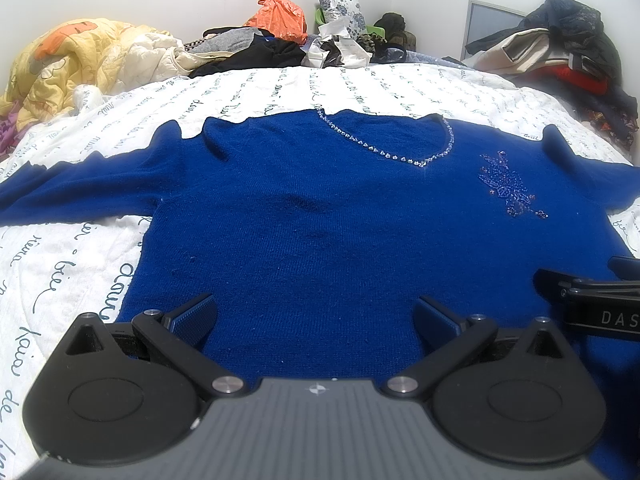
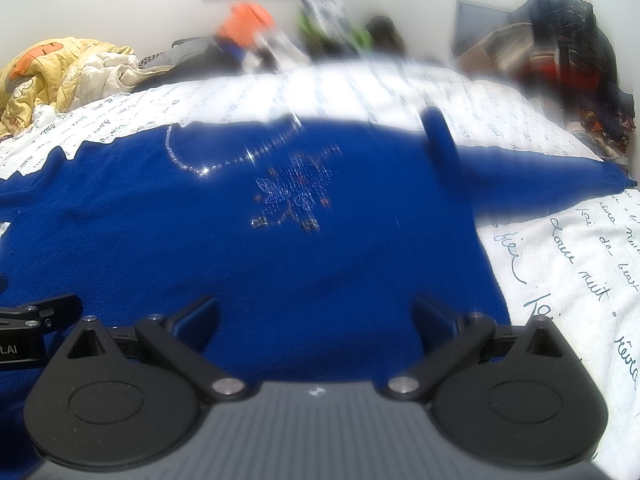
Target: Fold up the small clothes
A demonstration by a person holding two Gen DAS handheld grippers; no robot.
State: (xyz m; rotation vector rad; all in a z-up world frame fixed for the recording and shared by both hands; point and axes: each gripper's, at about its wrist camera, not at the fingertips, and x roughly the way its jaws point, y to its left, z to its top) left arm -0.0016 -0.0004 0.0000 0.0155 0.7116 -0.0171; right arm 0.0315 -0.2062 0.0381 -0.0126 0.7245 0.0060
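Here we find the blue sweater point(image 1: 320, 220) laid face up and flat across the bedsheet point(image 1: 280, 88), both sleeves spread outward, its hem nearest the cameras. The left gripper point(image 1: 316, 316) hovers over the hem with its jaws spread wide and nothing between them; the right gripper point(image 2: 316, 316) stands likewise released and empty beside it.

We judge the garment soft, limp and light to moderate in weight: a fine fuzzy knit that should drape and stretch rather than hold an edge. It will likely cling to the sheet, not slide. The beaded neckline point(image 1: 400, 152) and the beaded motif point(image 1: 508, 188) on the chest are the hard, snag-prone parts; we advise against pinching there. Sound holds, in our view, are the hem corners, or the left sleeve point(image 1: 80, 184) and right sleeve point(image 2: 560, 176) near their cuffs. The right wrist view is blurred, so finer texture there cannot be confirmed.
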